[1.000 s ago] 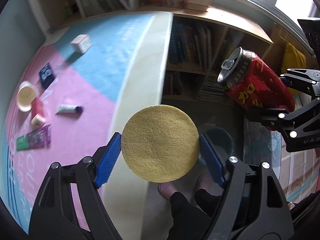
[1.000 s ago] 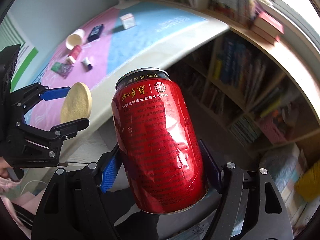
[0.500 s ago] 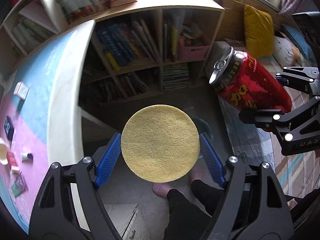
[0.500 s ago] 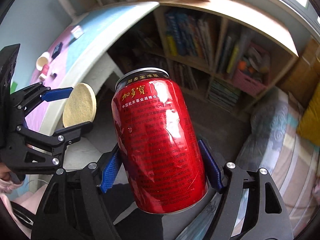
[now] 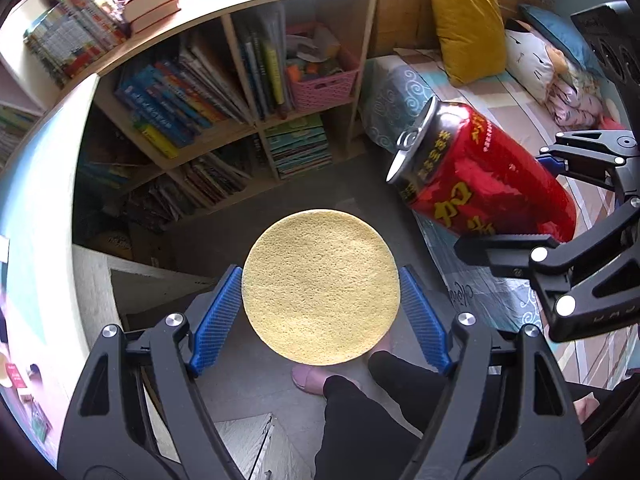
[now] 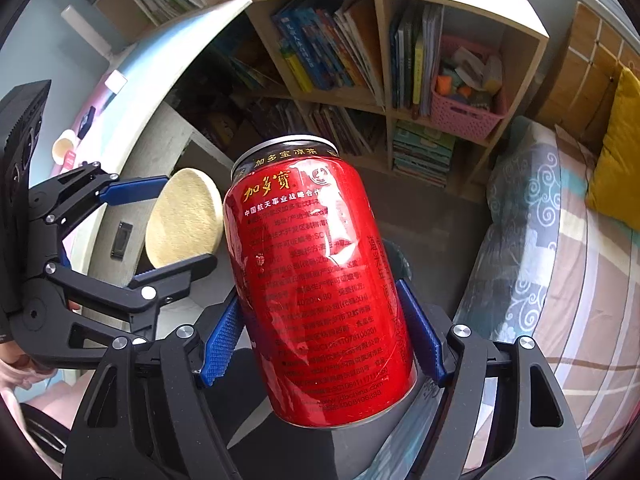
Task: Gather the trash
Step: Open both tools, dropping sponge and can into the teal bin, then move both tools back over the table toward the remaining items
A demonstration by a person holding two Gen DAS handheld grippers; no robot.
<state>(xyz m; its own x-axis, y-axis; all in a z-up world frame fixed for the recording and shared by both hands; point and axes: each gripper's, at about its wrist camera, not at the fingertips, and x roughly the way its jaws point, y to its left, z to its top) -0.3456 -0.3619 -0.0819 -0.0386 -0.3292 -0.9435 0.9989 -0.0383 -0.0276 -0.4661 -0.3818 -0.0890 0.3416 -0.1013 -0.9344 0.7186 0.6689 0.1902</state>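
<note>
Ahead of both jaws, a bookshelf [image 5: 224,92] full of books, with a bed [image 6: 560,264] to the right. Between the right gripper [image 6: 320,332] jaws, pinched upright, a red can [image 6: 316,280]. Between the left gripper [image 5: 320,312] jaws, clamped by its edges, a round yellow sponge [image 5: 320,286].

both tools aloft side by side, left tool [image 5: 320,312] and right tool [image 6: 320,340] each clamped
</note>
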